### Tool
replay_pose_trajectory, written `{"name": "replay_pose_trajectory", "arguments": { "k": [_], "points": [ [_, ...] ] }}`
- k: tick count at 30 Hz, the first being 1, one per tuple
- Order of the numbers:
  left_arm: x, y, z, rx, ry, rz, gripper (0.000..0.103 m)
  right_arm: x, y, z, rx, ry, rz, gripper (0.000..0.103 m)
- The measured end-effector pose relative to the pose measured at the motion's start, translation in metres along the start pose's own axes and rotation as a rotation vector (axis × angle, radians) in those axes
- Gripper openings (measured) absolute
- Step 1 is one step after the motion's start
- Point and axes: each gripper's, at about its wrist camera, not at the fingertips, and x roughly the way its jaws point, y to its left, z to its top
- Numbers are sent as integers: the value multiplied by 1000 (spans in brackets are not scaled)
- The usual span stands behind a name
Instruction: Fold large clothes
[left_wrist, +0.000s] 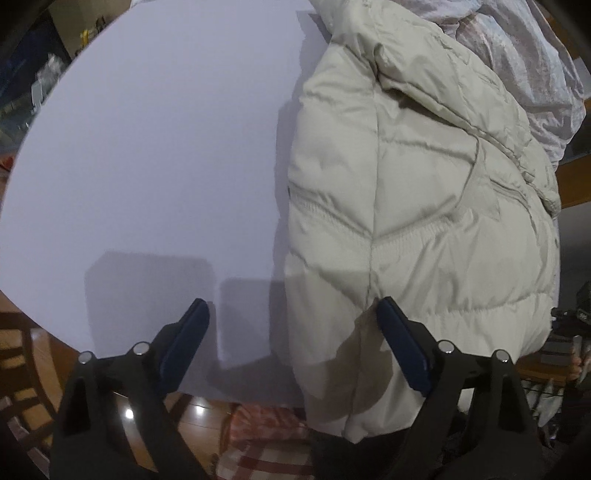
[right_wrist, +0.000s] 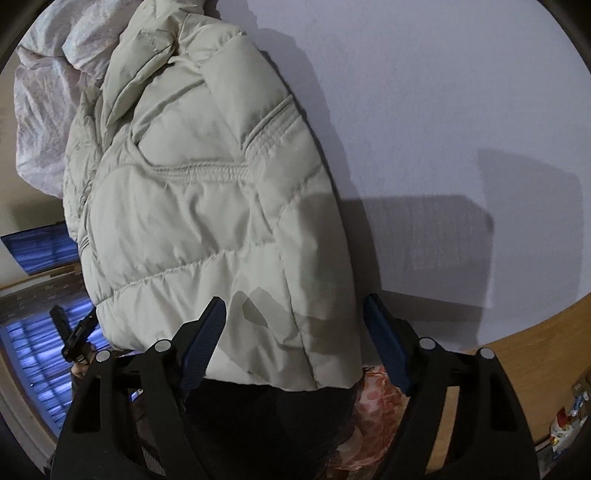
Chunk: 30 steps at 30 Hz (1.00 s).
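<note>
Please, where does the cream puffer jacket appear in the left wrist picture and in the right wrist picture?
Left wrist view: the cream puffer jacket fills the right half, its hem hanging over the near table edge.
Right wrist view: the jacket fills the left and centre, its hem between the open jaws.
Shared landmark: the gathered stitched seam across the jacket, and the white round table beside it.

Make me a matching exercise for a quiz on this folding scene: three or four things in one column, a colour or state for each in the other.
Things:
1. puffer jacket
2. round table
3. crumpled cloth
4. left gripper

Descriptions:
A. jaws open, blue pads
B. pale pinkish, bunched at the jacket's far end
C. cream, quilted, hem hanging over the near edge
D. white, bare beside the jacket

Pairs: 1-C, 2-D, 3-B, 4-A
</note>
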Motion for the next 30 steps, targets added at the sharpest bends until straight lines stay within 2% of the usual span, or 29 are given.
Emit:
{"name": "replay_pose_trajectory", "arguments": {
  "k": [4, 13, 16, 20, 21, 24, 30],
  "points": [
    [3, 1, -16, -18, 9, -34, 85, 8, 4, -12, -21, 30, 31, 73],
    [2, -21, -40, 57, 35, -43, 80, 16, 8, -24, -47, 62, 83, 69],
    [-1, -22, -41, 59, 37, -55, 65, 15, 2, -26, -48, 65, 88, 61],
    [-2, -28, -30, 62, 39, -65, 39, 15, 2, -26, -35, 48, 98, 32],
    [-3, -29, -28, 63, 34, -64, 31, 13, 6, -25, -37, 40, 98, 27],
    [-14, -32, -23, 75, 5, -58, 16, 3, 15, -24, -63, -9, 80, 21],
    [-36, -35, -3, 111, -42, -40, 11, -16, 33, -18, -79, -112, 43, 17]
  ]
}}
